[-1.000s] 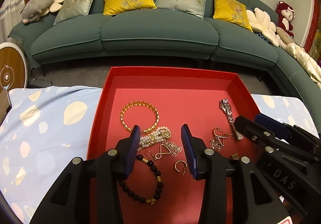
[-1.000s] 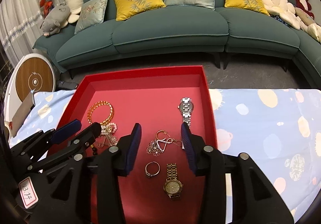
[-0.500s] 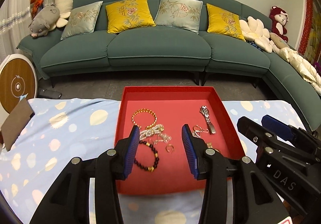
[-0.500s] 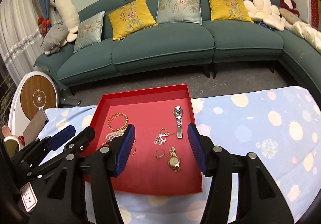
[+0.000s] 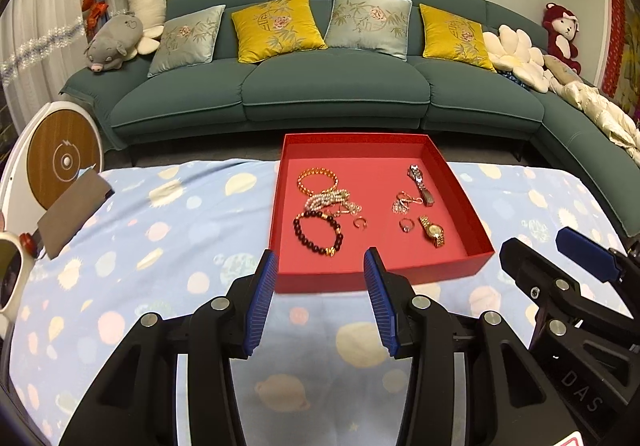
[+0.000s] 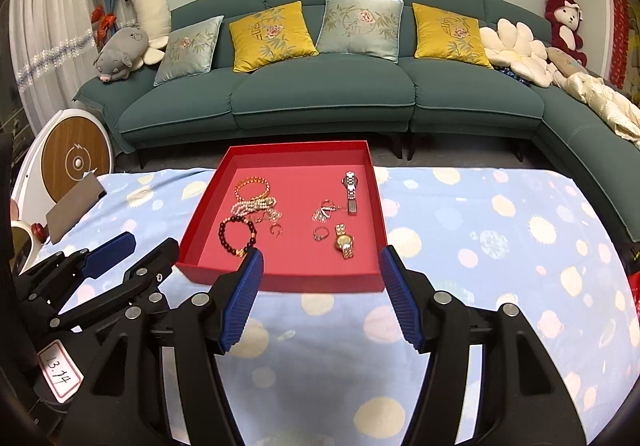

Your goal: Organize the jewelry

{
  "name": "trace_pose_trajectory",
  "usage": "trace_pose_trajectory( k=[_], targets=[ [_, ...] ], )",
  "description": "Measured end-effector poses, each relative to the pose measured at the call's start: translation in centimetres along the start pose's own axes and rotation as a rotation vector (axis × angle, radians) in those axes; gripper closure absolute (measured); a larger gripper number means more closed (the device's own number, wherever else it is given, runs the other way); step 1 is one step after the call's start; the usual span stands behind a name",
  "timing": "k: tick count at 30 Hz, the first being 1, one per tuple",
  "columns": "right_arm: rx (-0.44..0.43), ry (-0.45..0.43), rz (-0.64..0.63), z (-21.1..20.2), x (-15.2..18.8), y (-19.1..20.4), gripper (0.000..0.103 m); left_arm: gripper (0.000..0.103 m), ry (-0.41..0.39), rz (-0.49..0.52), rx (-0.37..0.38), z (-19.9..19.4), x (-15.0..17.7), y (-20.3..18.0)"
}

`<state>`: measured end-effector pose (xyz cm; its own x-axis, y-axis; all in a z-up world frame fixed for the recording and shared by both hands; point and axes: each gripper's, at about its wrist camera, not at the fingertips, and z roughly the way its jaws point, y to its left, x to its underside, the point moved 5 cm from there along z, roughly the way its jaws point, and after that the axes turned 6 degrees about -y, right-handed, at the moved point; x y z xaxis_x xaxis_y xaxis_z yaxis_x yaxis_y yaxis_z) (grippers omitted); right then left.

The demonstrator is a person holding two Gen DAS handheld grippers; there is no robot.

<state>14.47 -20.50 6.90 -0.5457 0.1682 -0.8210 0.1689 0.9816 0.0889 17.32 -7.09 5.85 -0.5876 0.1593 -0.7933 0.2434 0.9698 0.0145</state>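
A red tray (image 5: 472, 252) (image 6: 280, 282) sits on the blue spotted cloth. It holds a gold bangle (image 5: 317, 180), pearl strands (image 5: 328, 200), a dark bead bracelet (image 5: 318, 234) (image 6: 237, 235), a small gold ring (image 5: 360, 223), a silver watch (image 5: 420, 184) (image 6: 350, 192), a tangled chain (image 5: 404, 202), a stone ring (image 5: 407, 225) and a gold watch (image 5: 433, 232) (image 6: 344, 242). My left gripper (image 5: 320, 266) is open and empty, just short of the tray's near wall. My right gripper (image 6: 320, 266) is open and empty, also at the near wall.
A teal sofa (image 5: 332, 94) with cushions and plush toys runs along the back. A brown card (image 5: 72, 212) and a white round device (image 5: 60, 162) lie at the table's left end. The cloth (image 6: 500, 246) spreads right of the tray.
Both grippers have pulled back and up from over the jewelry to in front of the tray. Both jaws have opened wider. The jewelry has not moved.
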Motion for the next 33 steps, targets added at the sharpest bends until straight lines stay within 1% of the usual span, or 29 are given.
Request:
trace_pose_trajectory(
  k=[2,5,9,14,16,18,19,21,22,27,33],
  targets=[
    [-0.011,0.007,0.026,-0.5,0.6,-0.1,0.044,0.060,0.002,-0.009,-0.002,-0.6,0.4,0.2],
    [-0.007,0.008,0.033,-1.4,1.5,-0.2,0.040,0.060,0.012,-0.020,-0.002,-1.4,1.5,0.2],
    [0.034,-0.016,-0.007,-2.6,2.7,0.1,0.034,0.060,0.034,-0.013,-0.011,-1.9,3.3,0.3],
    [0.073,-0.013,-0.069,-3.2,5.1,0.4,0.033,0.059,0.078,0.013,-0.027,-1.9,6.2,0.1],
    [0.084,-0.003,-0.084,-3.3,6.1,0.4,0.033,0.054,0.089,0.023,-0.042,-1.6,6.8,0.1],
    [0.089,0.008,-0.099,-3.1,6.7,0.3,0.032,0.045,0.085,0.034,-0.061,-1.4,7.2,0.2],
    [0.092,0.011,-0.106,-3.0,6.9,0.2,0.030,0.042,0.081,0.040,-0.072,-1.3,7.3,0.2],
    [0.105,0.008,-0.107,-2.9,7.2,-0.2,0.022,0.035,0.073,0.049,-0.078,-1.2,7.4,0.3],
    [0.108,0.006,-0.102,-2.9,7.3,-0.4,0.021,0.034,0.072,0.056,-0.086,-1.1,7.5,0.3],
    [0.104,0.039,-0.087,-1.8,8.4,-1.0,0.021,0.032,0.091,0.079,-0.087,-0.5,8.4,0.2],
    [0.113,0.060,-0.104,-1.0,9.5,-1.1,0.019,0.030,0.125,0.050,-0.083,0.1,9.6,0.4]
  ],
)
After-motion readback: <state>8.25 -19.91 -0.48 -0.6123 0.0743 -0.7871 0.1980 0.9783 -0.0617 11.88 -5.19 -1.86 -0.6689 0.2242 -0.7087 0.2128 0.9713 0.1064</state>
